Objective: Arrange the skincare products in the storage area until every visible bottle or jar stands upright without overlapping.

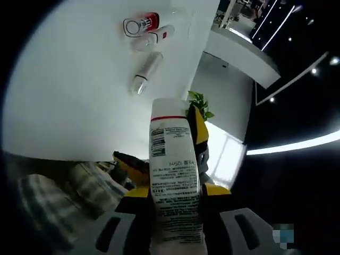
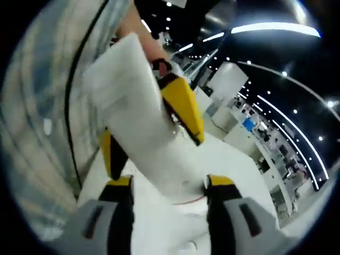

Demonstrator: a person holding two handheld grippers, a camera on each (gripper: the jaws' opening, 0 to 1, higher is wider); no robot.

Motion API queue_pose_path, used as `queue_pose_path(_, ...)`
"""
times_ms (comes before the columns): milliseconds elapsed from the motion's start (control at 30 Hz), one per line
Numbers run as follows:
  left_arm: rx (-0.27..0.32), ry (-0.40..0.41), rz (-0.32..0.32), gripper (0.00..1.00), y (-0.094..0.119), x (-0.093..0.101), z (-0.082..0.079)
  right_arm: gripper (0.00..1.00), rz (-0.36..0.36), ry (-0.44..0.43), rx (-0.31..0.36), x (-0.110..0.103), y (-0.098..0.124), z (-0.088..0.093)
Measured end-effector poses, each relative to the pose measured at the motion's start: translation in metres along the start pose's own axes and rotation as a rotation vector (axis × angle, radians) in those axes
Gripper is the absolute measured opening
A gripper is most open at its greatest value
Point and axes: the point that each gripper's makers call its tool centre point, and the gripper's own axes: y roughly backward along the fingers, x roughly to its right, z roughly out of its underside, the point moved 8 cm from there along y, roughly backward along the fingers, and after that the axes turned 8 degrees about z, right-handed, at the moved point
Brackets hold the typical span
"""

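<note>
Smooth white printed tube (image 1: 174, 180), left-gripper-clamped (image 1: 167, 164).

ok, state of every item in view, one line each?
white printed tube: held in the left gripper
red-capped bottle: lying on the white table
white tube with red mark: lying flat
slim white tube: lying flat
white tube: clamped in the right gripper

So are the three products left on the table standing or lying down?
Lying down: the red bottle, white tube and slim tube all rest lengthwise on the table.
</note>
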Motion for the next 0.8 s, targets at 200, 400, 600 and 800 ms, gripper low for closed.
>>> queue_pose_path(200,0.005,0.045,0.084,0.34,-0.001,0.005,0.001,0.45,0.004,0.045,0.018,0.0,-0.003,-0.006)
queue_pose_path(400,-0.013,0.048,0.055,0.34,-0.004,0.001,0.001,0.38,-0.018,0.107,0.017,-0.003,-0.004,-0.009)
queue_pose_path(600,-0.004,0.091,0.066,0.36,-0.007,-0.001,-0.001,0.34,-0.029,0.109,-0.013,-0.003,-0.001,-0.005)
queue_pose_path(800,0.03,0.061,0.066,0.38,-0.01,0.0,-0.005,0.31,-0.013,0.072,-0.056,-0.001,-0.001,0.003)
